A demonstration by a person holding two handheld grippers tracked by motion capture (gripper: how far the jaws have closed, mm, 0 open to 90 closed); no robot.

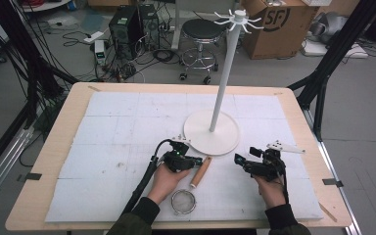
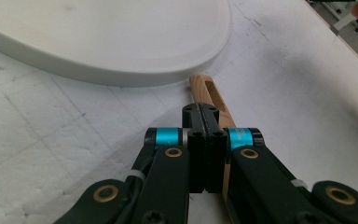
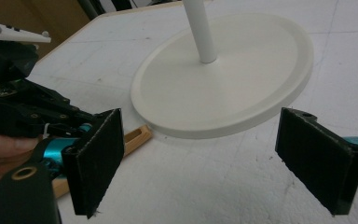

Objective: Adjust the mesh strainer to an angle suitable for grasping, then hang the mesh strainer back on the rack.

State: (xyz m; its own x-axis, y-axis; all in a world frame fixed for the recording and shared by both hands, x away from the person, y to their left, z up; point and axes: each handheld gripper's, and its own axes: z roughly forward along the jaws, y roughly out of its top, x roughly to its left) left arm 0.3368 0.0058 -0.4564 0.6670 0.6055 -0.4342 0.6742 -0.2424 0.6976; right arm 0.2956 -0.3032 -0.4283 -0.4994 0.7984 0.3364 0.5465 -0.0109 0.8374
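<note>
A small strainer lies on the white mat with its mesh bowl [image 1: 183, 201] near the front edge. Its wooden handle [image 1: 200, 171] points toward the white stand's round base [image 1: 225, 139]. My left gripper [image 1: 200, 160] is shut, its tips just over the far end of the handle [image 2: 209, 89], and nothing shows between the jaws. My right gripper [image 1: 238, 159] is held to the right of the handle, pointing left. In the right gripper view its jaws stand wide open [image 3: 209, 158], facing the base [image 3: 242, 79], the handle's end [image 3: 137, 136] and the left gripper [image 3: 28, 112].
The stand's white pole [image 1: 223, 83] rises from the base to a ring of hooks [image 1: 238, 19]. The white mat [image 1: 112, 127] covers most of the wooden table [image 1: 54, 142]. Beyond the table are a stool [image 1: 203, 32], a cardboard box [image 1: 274, 24] and cables.
</note>
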